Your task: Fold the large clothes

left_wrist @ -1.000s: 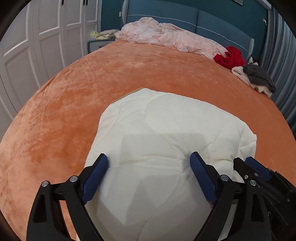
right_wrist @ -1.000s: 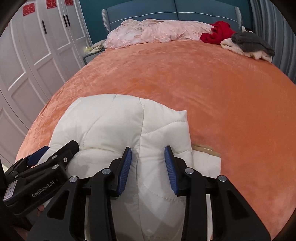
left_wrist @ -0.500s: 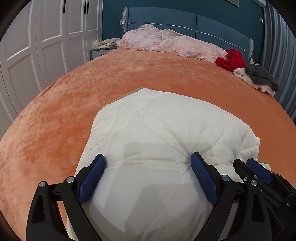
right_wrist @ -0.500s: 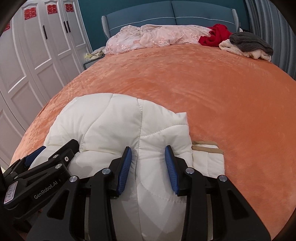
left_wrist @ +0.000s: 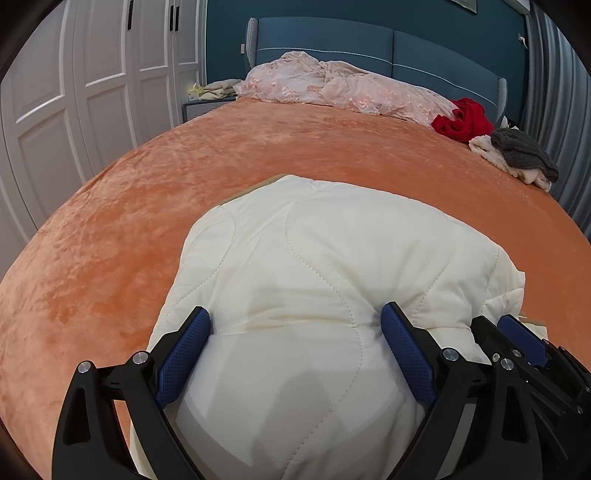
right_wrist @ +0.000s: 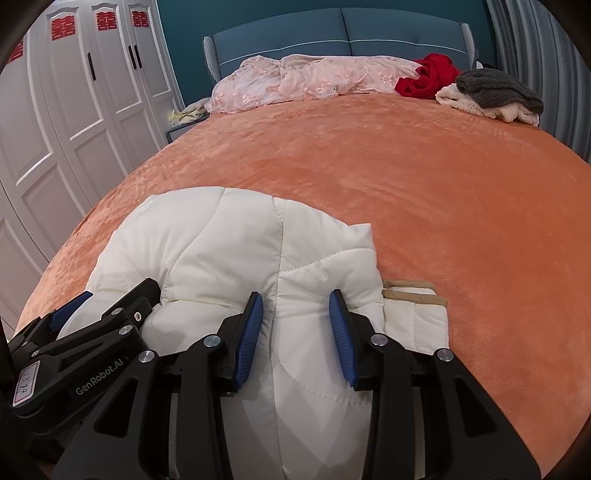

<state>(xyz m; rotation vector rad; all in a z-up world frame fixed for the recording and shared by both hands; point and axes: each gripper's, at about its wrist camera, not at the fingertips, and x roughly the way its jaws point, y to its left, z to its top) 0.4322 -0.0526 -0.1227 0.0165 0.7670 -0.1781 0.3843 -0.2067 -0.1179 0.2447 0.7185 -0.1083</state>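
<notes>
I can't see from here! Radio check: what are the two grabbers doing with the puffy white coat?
Left gripper and right gripper both clamped on puffy white coat. Coat bunched on orange bed. Other clothes piled far off by headboard, nothing in the way.

I see open orange bedspread (right_wrist: 424,192) across the bed's middle and right; clothes pile (right_wrist: 487,92) and pink bedding (right_wrist: 314,81) block the head edge.
</notes>
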